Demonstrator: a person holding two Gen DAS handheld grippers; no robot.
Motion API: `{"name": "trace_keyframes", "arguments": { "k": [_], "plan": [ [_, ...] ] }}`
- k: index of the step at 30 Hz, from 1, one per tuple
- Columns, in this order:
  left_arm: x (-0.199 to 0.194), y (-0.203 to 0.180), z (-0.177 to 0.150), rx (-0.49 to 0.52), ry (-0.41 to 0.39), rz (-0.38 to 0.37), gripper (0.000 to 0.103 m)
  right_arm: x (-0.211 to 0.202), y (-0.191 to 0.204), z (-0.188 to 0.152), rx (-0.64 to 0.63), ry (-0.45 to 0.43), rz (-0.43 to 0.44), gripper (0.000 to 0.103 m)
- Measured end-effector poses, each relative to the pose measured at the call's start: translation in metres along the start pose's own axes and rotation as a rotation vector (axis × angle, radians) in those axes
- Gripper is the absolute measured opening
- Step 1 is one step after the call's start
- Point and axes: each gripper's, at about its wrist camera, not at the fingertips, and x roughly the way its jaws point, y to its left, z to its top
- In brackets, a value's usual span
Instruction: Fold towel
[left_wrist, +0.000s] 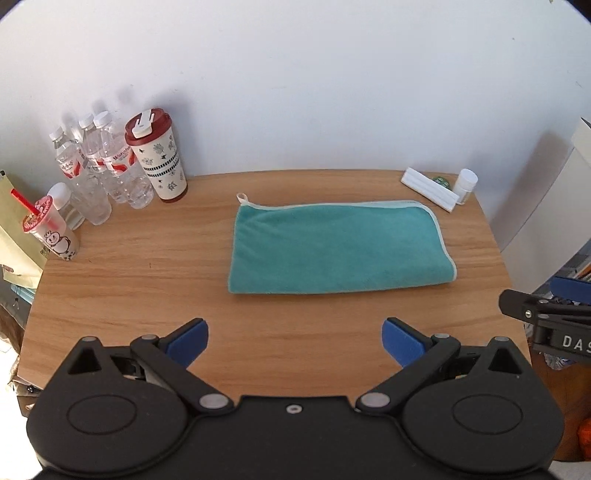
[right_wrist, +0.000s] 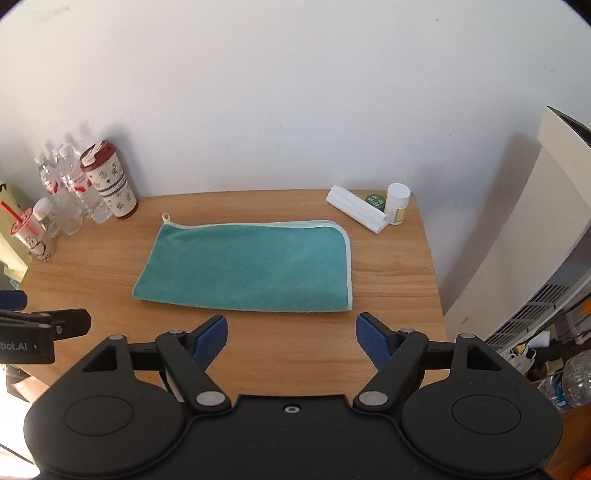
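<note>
The blue-padded fingers (left_wrist: 188, 341) of the left gripper (left_wrist: 294, 341) are spread wide with nothing between them, held above the near edge of the table (left_wrist: 129, 295). The fingers (right_wrist: 373, 341) of the right gripper (right_wrist: 291, 338) are spread wide too and hold nothing, also above the near edge. Each gripper shows at the side of the other's view, and neither touches the towel (left_wrist: 338, 249).

The teal towel lies flat in the middle of the table, already folded into a long strip that runs left to right. Its pale trimmed edge runs along the far side and curves down the right end, and a small loop (left_wrist: 242, 197) sticks out at its far left corner.

At the far left corner stand several clear water bottles (left_wrist: 105, 166), a patterned tumbler (left_wrist: 159, 158) with a red lid, and a plastic cup (left_wrist: 51, 229) with a red straw. At the far right corner lie a white folded item (left_wrist: 430, 188), a small green round thing (right_wrist: 376, 199) and a small white-capped bottle (right_wrist: 397, 203), all apart from the towel.
</note>
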Motion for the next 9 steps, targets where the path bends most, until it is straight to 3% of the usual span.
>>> {"name": "trace_keyframes", "arguments": {
  "k": [9],
  "plan": [
    [-0.0013, -0.0090, -0.0058, -0.035, 0.001, 0.015, 0.102, 0.0082, -0.0059, -0.0060, -0.031, 0.055, 0.014, 0.081]
  ]
}}
